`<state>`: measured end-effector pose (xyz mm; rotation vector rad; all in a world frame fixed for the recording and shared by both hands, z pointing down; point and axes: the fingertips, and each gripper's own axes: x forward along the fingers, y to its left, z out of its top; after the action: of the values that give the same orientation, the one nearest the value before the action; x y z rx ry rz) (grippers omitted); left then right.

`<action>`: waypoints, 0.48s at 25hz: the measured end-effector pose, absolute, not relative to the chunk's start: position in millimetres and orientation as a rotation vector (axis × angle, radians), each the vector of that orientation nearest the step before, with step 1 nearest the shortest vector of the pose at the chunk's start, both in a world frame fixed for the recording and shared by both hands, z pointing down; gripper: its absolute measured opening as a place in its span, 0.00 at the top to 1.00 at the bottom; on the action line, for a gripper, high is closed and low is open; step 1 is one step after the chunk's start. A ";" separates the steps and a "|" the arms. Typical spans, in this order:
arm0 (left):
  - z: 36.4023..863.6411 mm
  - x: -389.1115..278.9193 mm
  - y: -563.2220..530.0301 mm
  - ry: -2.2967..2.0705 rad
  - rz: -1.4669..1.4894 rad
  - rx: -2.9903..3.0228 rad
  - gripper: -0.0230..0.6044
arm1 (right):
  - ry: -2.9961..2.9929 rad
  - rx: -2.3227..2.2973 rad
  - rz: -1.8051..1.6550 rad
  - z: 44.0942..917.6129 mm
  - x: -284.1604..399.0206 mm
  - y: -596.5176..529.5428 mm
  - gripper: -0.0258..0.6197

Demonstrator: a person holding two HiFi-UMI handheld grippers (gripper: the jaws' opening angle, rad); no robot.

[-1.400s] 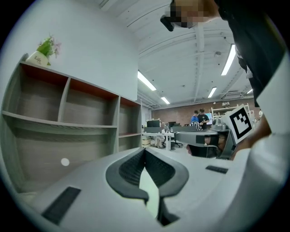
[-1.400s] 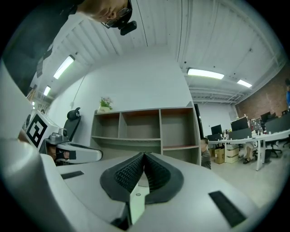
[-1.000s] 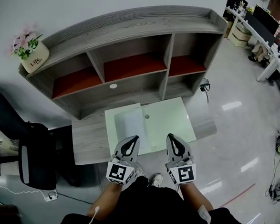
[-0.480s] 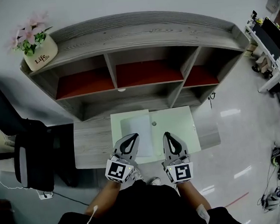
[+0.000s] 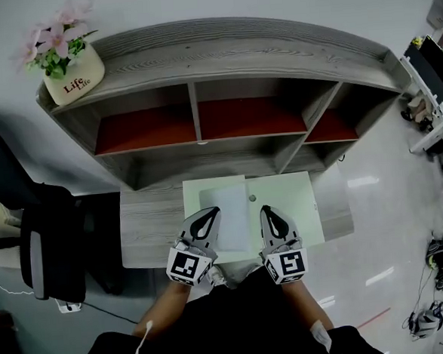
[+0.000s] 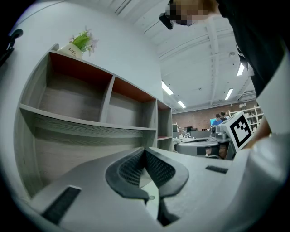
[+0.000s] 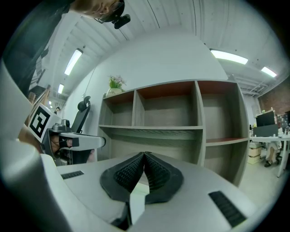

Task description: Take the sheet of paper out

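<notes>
A white sheet of paper (image 5: 229, 204) lies on the left half of a pale green folder (image 5: 291, 198), flat on the grey wooden desk (image 5: 146, 231). My left gripper (image 5: 207, 213) hangs over the sheet's near left part with its jaws shut and nothing between them. Over the middle of the folder's near edge, my right gripper (image 5: 269, 210) is also shut and empty. In the left gripper view the left gripper (image 6: 145, 150) points level at the shelf unit. The right gripper (image 7: 144, 154) does the same in its own view, and a strip of the pale folder shows below its jaws.
A grey shelf unit (image 5: 221, 59) with red-backed compartments stands at the back of the desk, a flower pot (image 5: 73, 73) on its top left. A black office chair (image 5: 48, 237) stands left of the desk. Office desks and clutter are at the far right.
Both grippers have moved forward side by side, further over the folder and the sheet. The shelf and desk have shifted in the head view. Both jaws stay shut.
</notes>
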<state>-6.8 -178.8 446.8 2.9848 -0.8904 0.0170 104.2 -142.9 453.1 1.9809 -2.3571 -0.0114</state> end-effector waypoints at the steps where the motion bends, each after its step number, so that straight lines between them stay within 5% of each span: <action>1: 448.9 -7.0 -180.7 -0.895 0.022 2.983 0.96 | -2.371 1.961 0.010 458.2 103.3 -145.5 0.93; 12: 491.8 -12.6 -202.0 -1.022 0.144 2.873 0.95 | -2.431 1.659 0.376 549.4 96.4 -175.2 0.93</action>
<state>-12.6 -202.0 491.8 2.8729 -1.0223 0.1443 96.4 -175.2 549.4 1.6590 -2.4308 0.3757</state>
